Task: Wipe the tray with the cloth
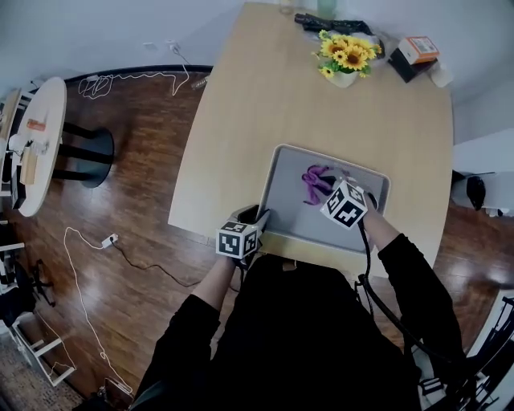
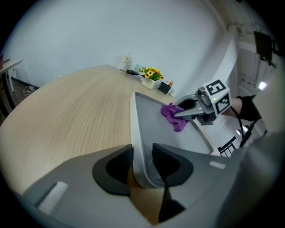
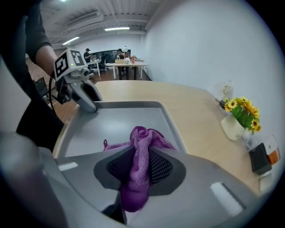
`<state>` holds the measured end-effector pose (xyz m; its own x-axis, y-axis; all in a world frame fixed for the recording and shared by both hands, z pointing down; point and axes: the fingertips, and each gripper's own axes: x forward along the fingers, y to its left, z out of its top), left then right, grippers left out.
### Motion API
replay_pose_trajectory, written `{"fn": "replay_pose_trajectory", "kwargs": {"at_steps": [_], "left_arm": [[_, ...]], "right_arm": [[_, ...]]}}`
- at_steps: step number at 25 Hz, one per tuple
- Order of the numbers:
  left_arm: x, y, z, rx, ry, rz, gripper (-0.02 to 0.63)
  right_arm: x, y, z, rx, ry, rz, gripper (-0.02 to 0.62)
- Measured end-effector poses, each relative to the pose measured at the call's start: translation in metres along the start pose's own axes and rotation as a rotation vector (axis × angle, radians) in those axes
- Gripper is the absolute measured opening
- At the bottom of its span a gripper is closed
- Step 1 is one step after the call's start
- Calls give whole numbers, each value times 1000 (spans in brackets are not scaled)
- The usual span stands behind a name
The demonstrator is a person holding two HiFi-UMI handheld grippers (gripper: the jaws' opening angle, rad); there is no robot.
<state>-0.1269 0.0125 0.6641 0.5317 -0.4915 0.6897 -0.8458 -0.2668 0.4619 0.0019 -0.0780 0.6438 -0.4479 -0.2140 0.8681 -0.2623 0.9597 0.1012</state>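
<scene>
A grey rectangular tray (image 1: 293, 221) lies near the front edge of the light wooden table (image 1: 265, 104). My left gripper (image 1: 255, 218) is shut on the tray's near left rim; in the left gripper view the jaws (image 2: 141, 165) stand on either side of the tray wall (image 2: 139, 133). My right gripper (image 1: 333, 191) is shut on a purple cloth (image 1: 315, 181) over the tray's far middle. In the right gripper view the cloth (image 3: 141, 149) bunches up between the pads of my right gripper (image 3: 138, 171) above the tray floor (image 3: 111, 129). The left gripper view shows the cloth (image 2: 171, 116) touching the tray.
A pot of sunflowers (image 1: 347, 56), an orange and white box (image 1: 418, 50) and dark items (image 1: 331, 24) stand at the table's far end. A round white table (image 1: 36, 136) and loose cables (image 1: 88, 281) are on the wooden floor to the left.
</scene>
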Motion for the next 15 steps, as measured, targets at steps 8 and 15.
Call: {"fn": "replay_pose_trajectory", "kwargs": {"at_steps": [8,15], "left_arm": [[1,0,0,-1,5,-4,129],[1,-4,0,-13,13,-10,129]], "right_arm": [[-1,138,18,-182,-23,193,80],[-4,142,15,-230,-26,277,78]]}}
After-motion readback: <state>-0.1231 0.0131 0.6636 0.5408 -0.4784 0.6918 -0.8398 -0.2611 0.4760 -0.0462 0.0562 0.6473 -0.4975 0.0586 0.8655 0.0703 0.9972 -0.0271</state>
